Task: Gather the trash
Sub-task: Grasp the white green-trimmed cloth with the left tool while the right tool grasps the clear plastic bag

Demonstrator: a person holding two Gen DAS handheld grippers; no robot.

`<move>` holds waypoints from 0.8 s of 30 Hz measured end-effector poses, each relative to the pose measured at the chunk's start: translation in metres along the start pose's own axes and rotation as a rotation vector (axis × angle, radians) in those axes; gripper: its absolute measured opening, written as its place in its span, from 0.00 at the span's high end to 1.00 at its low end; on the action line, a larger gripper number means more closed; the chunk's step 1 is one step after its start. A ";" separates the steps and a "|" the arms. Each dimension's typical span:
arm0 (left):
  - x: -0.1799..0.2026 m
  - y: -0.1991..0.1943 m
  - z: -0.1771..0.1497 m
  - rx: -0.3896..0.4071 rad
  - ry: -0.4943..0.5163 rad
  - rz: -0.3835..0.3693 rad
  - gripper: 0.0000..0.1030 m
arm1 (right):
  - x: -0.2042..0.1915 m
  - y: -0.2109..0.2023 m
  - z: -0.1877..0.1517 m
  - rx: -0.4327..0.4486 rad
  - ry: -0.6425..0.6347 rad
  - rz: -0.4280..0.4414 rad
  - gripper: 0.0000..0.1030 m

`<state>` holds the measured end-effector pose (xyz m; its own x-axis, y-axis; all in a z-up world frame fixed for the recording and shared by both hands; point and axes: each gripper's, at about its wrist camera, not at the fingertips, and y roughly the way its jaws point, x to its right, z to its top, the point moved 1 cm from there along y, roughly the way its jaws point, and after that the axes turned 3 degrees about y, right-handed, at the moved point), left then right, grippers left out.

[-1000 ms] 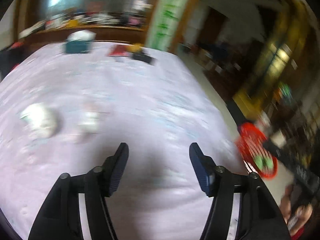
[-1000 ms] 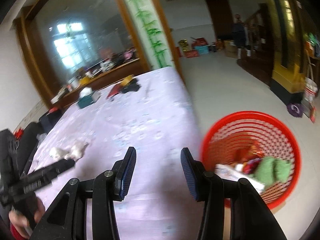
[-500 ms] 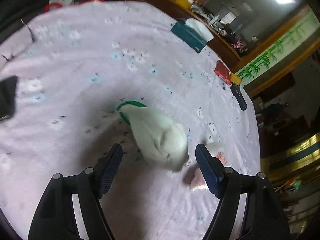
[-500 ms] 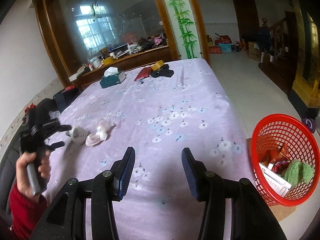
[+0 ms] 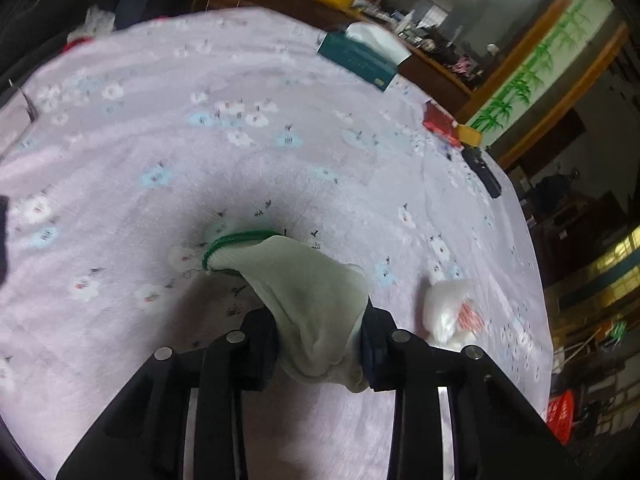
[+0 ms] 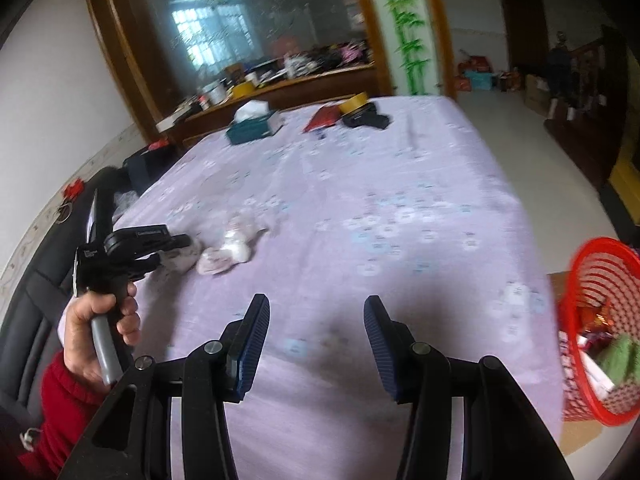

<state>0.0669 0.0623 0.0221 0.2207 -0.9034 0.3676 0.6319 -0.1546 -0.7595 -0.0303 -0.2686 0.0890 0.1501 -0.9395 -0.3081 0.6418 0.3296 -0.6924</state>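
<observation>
A white glove [image 5: 304, 280] with a green cuff lies on the lilac flowered tablecloth [image 5: 240, 160]. My left gripper [image 5: 320, 344] is closing on it, and both pads pinch its near end. Just right of it sits a crumpled white and red wrapper [image 5: 446, 314]. The right wrist view shows the same left gripper [image 6: 176, 250] held by a hand [image 6: 96, 320] at the table's left edge, with the wrapper [image 6: 232, 248] beside it. My right gripper [image 6: 316, 308] hangs open over the near tablecloth, nothing between its fingers. The red mesh basket [image 6: 576, 380] with trash stands on the floor at right.
A teal tissue box [image 6: 256, 128], a red booklet [image 6: 324, 118], a yellow tape roll [image 6: 354, 100] and a black case [image 6: 368, 120] lie at the table's far end. A dark seat [image 6: 40, 280] borders the table's left side. A cluttered wooden sideboard stands behind.
My left gripper swung across the table to the glove, straddled it with open jaws, then closed onto it. The right gripper's view turned from the basket toward the table's middle.
</observation>
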 end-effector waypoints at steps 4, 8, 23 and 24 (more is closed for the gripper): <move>0.004 -0.033 -0.011 0.066 0.074 -0.010 0.70 | -0.024 0.035 0.013 -0.052 -0.008 0.034 0.44; 0.002 -0.060 -0.023 0.119 0.134 -0.008 0.70 | -0.043 0.085 0.029 -0.135 0.019 0.081 0.44; -0.015 -0.082 -0.050 0.161 0.217 0.007 0.69 | -0.110 0.194 0.047 -0.252 -0.084 -0.002 0.64; -0.014 -0.082 -0.052 0.166 0.222 0.009 0.69 | -0.113 0.191 0.045 -0.241 -0.102 -0.006 0.65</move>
<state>-0.0267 0.0666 0.0518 0.0700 -0.9728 0.2209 0.7476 -0.0955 -0.6573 0.1087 -0.1034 0.0208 0.2292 -0.9421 -0.2446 0.4468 0.3251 -0.8335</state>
